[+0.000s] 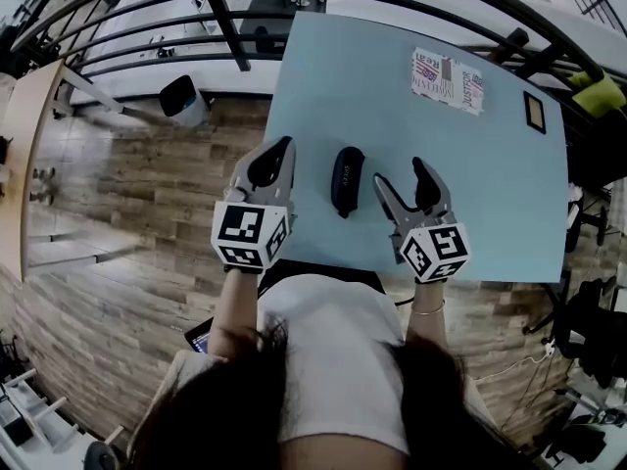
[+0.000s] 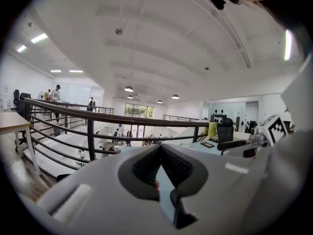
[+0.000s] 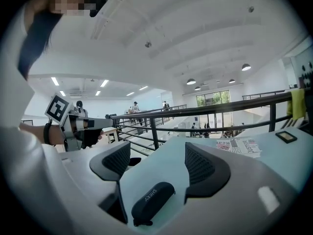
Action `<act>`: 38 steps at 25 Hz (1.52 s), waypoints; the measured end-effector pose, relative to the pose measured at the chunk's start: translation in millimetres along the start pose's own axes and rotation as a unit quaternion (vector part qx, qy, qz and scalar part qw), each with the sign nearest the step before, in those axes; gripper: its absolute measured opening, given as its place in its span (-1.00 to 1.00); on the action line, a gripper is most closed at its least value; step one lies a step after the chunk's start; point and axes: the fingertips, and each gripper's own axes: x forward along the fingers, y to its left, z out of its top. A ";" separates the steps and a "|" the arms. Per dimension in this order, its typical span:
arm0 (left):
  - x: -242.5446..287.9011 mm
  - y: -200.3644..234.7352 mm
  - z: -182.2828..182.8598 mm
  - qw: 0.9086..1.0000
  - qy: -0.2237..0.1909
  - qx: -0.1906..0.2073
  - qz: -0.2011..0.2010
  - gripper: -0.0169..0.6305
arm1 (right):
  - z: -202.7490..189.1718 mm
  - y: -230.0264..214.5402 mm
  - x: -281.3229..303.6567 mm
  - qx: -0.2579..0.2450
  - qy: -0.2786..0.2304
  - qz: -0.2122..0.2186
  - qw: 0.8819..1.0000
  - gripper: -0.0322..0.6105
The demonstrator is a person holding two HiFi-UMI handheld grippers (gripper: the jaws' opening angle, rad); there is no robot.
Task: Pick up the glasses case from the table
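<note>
The black oval glasses case [image 1: 347, 180] lies on the light blue table [image 1: 490, 194], near its front edge and between my two grippers. My left gripper [image 1: 282, 150] hovers over the table's left edge, just left of the case; its jaws meet at the tips [image 2: 160, 148] with nothing in them. My right gripper [image 1: 399, 171] is just right of the case with its jaws spread. In the right gripper view the case [image 3: 152, 202] lies low between the open jaws [image 3: 157, 155], nearer the left pad, and no pad touches it.
A folded newspaper [image 1: 448, 79] and a small dark flat object [image 1: 534, 112] lie at the table's far right. A black railing [image 1: 196, 27] runs behind the table. A white cylinder [image 1: 184, 99] stands on the wooden floor to the left.
</note>
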 end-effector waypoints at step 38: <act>38.8 -2.9 -36.1 0.996 0.050 -0.006 -0.076 -0.77 | -84.6 14.4 66.9 -0.025 0.180 -0.012 0.983 0.16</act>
